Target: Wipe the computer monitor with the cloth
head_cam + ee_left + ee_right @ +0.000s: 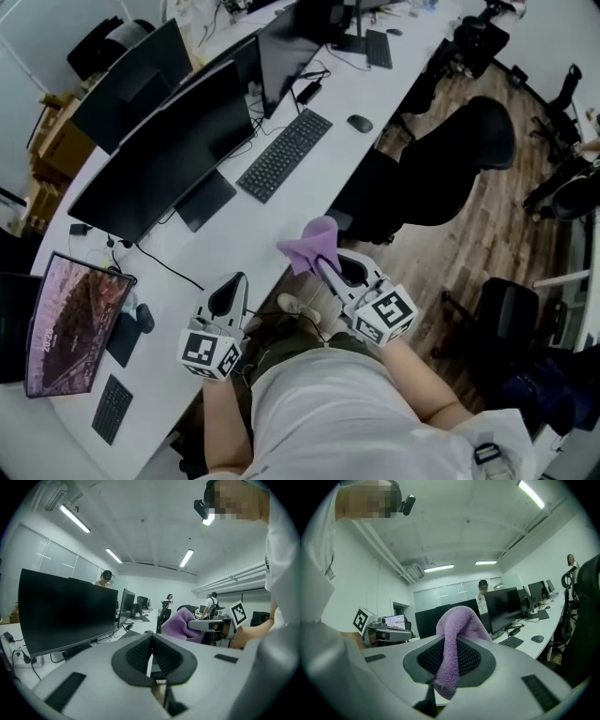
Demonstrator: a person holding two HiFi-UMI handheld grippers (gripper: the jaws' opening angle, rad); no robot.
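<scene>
The right gripper (449,645) has its jaws closed on a purple cloth (457,620). The cloth is pinched near its middle, so a rounded fold stands up past the tips and a loose end hangs back toward the handle. That fold looks like the face meant to meet the screen. The left gripper (151,644), near it on its left, has its jaws together on nothing and seems to be idle. The black computer monitor (159,155) stands ahead of both tools and to their left, well apart from the cloth, with its dark screen facing them across the white desk (328,183). Wiping has not begun; the cloth must first be carried forward to the glass.
</scene>
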